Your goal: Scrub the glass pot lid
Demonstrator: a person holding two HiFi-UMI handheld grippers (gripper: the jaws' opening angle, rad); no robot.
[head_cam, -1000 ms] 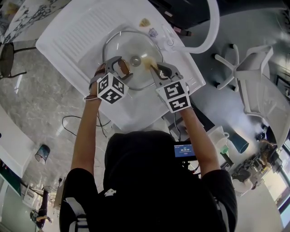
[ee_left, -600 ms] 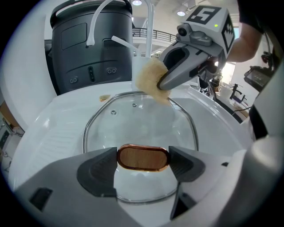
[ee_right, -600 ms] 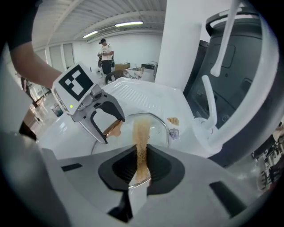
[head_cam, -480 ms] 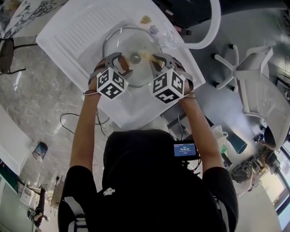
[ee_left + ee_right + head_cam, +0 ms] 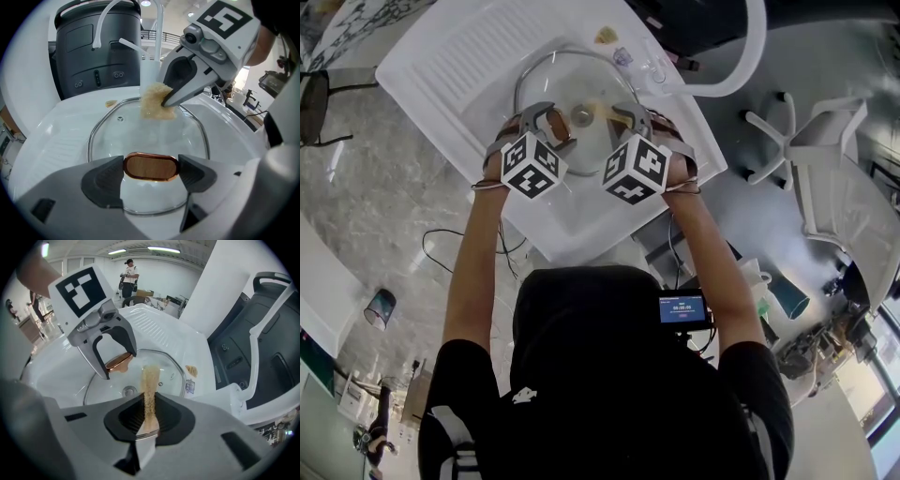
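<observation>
The round glass pot lid point(image 5: 572, 80) lies in the white moulded sink point(image 5: 441, 66) at the head view's upper middle. Over its near edge we find the left gripper point(image 5: 546, 127), clamped on an oval copper-coloured knob point(image 5: 151, 167). To its right, the right gripper point(image 5: 623, 122) holds a tan sponge point(image 5: 602, 111) on the lid.

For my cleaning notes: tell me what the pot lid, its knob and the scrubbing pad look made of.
Pot lid: clear glass, the basin shows through; shiny metal rim. Knob: brownish matte face, glossy copper-coloured edge; wood or plastic, unclear. Scrubbing pad: tan, coarse, fibrous; likely loofah or sponge.
</observation>
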